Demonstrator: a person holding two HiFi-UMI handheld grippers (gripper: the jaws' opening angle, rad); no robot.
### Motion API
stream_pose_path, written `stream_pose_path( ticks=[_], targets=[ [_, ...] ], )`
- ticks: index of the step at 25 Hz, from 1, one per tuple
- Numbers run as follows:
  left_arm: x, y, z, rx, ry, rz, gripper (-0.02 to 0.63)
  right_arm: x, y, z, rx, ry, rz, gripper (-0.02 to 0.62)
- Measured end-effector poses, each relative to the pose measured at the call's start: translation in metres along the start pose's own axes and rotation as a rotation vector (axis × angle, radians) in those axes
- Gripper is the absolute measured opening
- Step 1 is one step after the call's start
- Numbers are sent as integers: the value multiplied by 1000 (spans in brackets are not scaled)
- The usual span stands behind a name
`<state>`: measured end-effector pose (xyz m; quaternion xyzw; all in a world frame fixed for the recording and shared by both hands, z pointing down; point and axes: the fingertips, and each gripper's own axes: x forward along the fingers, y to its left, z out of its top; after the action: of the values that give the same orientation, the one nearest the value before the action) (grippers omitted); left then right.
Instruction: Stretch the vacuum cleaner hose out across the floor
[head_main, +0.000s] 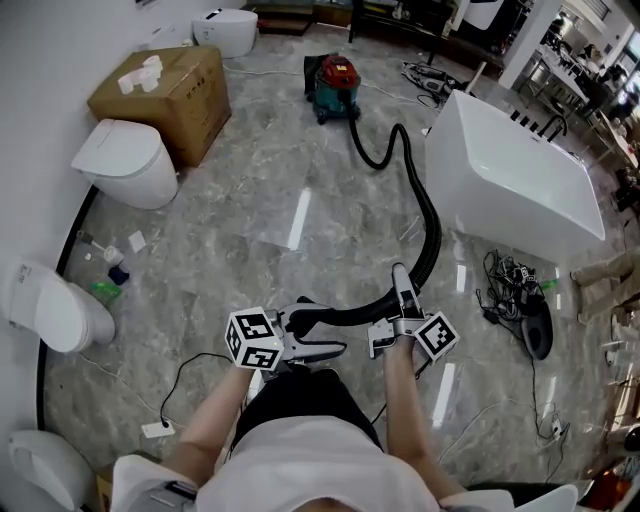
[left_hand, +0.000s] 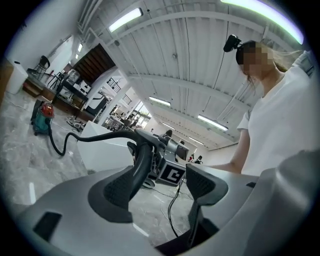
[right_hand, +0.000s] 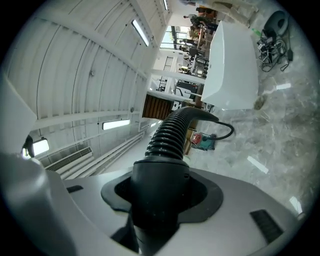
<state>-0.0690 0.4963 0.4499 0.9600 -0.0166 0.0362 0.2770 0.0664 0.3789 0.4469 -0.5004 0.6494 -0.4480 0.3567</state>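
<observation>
Closest to the camera, a person (head_main: 300, 450) in a white shirt stands on a grey marble floor (head_main: 250, 200), seen from above, with a two-jaw gripper in each hand. The right gripper (head_main: 403, 295) is clamped on the smooth black cuff (right_hand: 160, 185) where the ribbed vacuum cleaner hose (head_main: 430, 215) begins, and both pads press on that cuff. The left gripper (head_main: 315, 335) has its jaws wide. The hose's curved end tube (head_main: 345, 313) leans against one pad, and the other pad is well clear of it. From the right gripper the hose runs away into the room and bends close beside the near left corner of a white bathtub (head_main: 510, 170) on the right. It then loops left to a red and teal vacuum cleaner (head_main: 335, 82) standing far off. The hose is lifted at its near end and curved, not yet laid straight. Several things could go wrong, in my judgement. A pull could drag the hose against the bathtub corner, where it may catch. The vacuum cleaner might roll or tip toward the person instead of the hose lengthening. The end tube, gripped by nothing on the left, could swing off its pad. The smooth cuff could twist in the right grip. Loose cables (head_main: 505, 290) lie on the floor to the right. A thin cord (head_main: 175, 385) lies near left, where a backward step could snag it.
</observation>
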Motion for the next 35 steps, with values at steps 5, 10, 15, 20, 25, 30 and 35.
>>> stream_pose_path(
  ticks=[5,10,15,20,25,30,35],
  targets=[
    [-2,-7,-24,-78,41,-46,337,2,2,4,41,-21,16,213],
    [2,-4,-37,-216,-1,-61,337,5,6,11,63,-29,37,213],
    [0,13,-37,-253,-57,27,337,18,21,8,95,-22,90,213],
    [1,21,-17,-300,-169,44,337,32,45,6,195,-37,184,213],
    [-6,24,6,-334,-285,25,337,36,55,-8,194,-9,197,213],
    [-6,21,17,-415,-390,-23,337,30,54,-8,274,-25,211,213],
    [0,26,28,-447,-452,-33,337,32,60,-20,282,-12,222,213]
  ],
)
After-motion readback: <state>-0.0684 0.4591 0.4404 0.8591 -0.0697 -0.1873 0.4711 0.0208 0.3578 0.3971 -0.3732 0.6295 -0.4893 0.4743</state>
